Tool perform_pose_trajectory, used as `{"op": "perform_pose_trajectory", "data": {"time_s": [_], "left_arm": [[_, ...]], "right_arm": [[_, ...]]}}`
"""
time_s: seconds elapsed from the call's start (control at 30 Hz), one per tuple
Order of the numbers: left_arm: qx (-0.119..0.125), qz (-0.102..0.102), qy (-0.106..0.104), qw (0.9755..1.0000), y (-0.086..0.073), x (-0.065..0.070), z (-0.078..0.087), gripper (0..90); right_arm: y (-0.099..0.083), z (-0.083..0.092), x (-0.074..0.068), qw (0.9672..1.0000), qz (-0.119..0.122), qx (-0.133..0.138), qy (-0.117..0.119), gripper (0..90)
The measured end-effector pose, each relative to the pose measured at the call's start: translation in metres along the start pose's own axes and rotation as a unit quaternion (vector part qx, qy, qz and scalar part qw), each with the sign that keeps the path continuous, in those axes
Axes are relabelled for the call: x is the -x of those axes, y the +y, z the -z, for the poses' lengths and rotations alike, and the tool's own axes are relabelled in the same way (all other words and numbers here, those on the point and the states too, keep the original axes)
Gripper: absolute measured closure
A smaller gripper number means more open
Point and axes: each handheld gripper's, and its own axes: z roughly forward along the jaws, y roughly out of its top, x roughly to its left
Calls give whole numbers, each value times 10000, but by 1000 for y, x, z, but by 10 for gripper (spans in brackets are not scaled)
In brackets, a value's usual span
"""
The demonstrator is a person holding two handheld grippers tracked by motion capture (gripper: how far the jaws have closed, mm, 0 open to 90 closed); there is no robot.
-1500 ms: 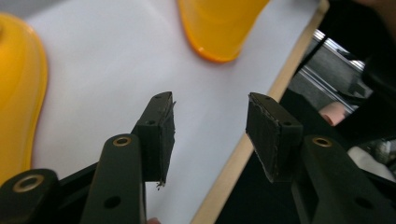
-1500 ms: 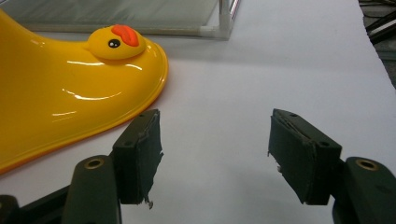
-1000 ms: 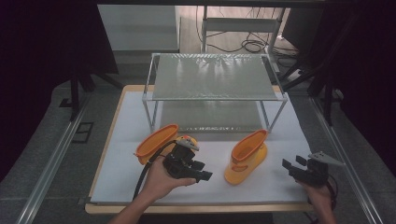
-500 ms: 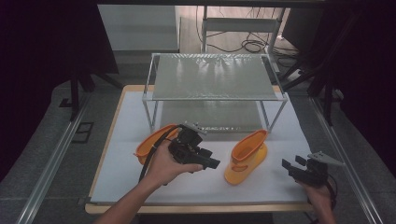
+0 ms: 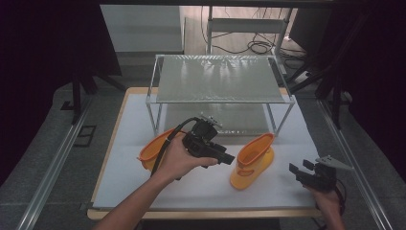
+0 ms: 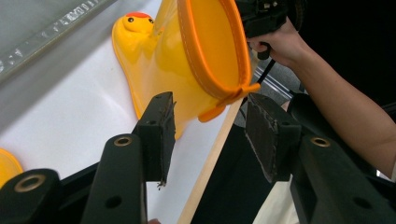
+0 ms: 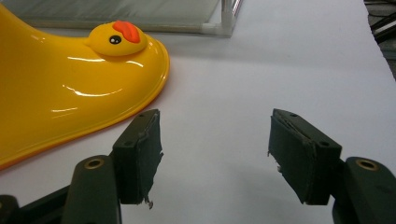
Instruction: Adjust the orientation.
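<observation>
Two yellow-orange duck rain boots sit on the white mat. One boot [image 5: 251,160] stands upright right of centre; the other boot [image 5: 152,152] lies on its side at the left, partly behind the hand. My left gripper [image 5: 227,158] hovers between them, open, pointing right at the upright boot. In the left gripper view that boot's orange-rimmed mouth [image 6: 212,46] is just beyond my left gripper [image 6: 210,126], which holds nothing. My right gripper [image 5: 299,168] rests open near the front right edge. In the right gripper view the boot's duck-face toe [image 7: 114,39] lies left of my right gripper [image 7: 215,144].
A metal-framed rack [image 5: 218,79] with a translucent shelf stands at the back of the mat [image 5: 129,120]. The table's wooden front edge [image 6: 210,163] runs close under the left gripper. Cables lie on the floor behind the rack.
The left gripper has lifted off the lying boot and swung forward and right toward the upright boot. The right gripper and both boots have stayed put.
</observation>
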Motion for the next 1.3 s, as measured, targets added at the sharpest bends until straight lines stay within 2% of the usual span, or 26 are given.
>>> {"op": "perform_pose_trajectory", "data": {"time_s": [0.37,0.77,1.0,1.3], "left_arm": [[-50,39,-27,10000,13,-3,-6,528],[-198,33,-146,9997,31,-2,-15,526],[-353,-18,-68,9994,45,-2,-21,525],[-529,43,-4,9986,59,-8,-35,523]], "right_arm": [[0,0,0,10000,13,-40,20,343],[0,0,1,10000,-3,-38,29,343],[0,0,2,10000,-9,-36,27,343],[0,1,3,10000,-22,-35,37,343]]}}
